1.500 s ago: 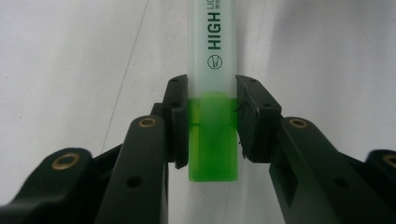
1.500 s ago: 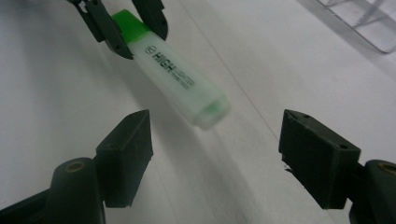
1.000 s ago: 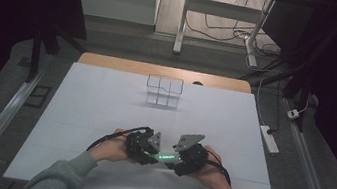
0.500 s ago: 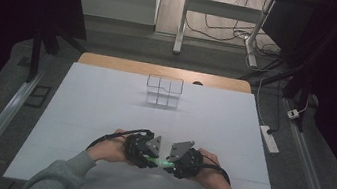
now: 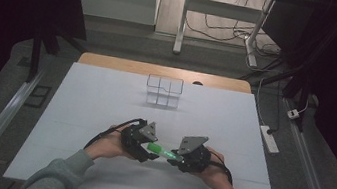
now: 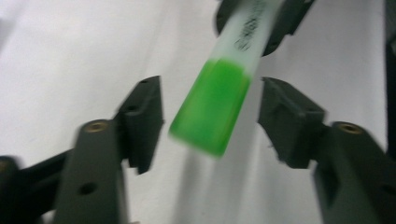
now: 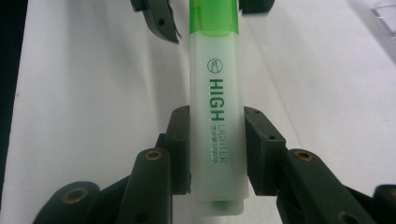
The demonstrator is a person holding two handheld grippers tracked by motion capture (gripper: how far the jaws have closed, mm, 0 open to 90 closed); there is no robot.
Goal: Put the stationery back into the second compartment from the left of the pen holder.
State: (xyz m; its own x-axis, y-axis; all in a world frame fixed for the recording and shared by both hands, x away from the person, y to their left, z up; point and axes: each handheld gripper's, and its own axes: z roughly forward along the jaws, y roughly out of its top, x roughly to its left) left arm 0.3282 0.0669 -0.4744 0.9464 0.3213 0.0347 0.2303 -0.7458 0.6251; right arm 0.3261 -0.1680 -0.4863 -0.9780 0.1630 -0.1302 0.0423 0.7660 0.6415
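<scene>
A green highlighter [image 5: 160, 150] with a frosted white barrel and a green cap is held level just above the white table, near its front edge. My right gripper [image 7: 217, 149] is shut on the barrel of the highlighter [image 7: 217, 116], the cap end pointing away from it. My left gripper [image 6: 210, 116] is open, its jaws standing either side of the green cap [image 6: 210, 109] without touching it. In the high view the left gripper [image 5: 150, 151] and right gripper [image 5: 174, 158] face each other, with the highlighter bridging them.
A clear plastic box with compartments [image 5: 163, 91] stands at the back middle of the white table [image 5: 105, 100]. A wooden strip [image 5: 110, 62] runs along the far edge. A power strip [image 5: 269, 138] lies on the floor to the right.
Both grippers have drawn slightly closer to the person and nearer each other. The cap end of the highlighter now lies between the left gripper's open jaws.
</scene>
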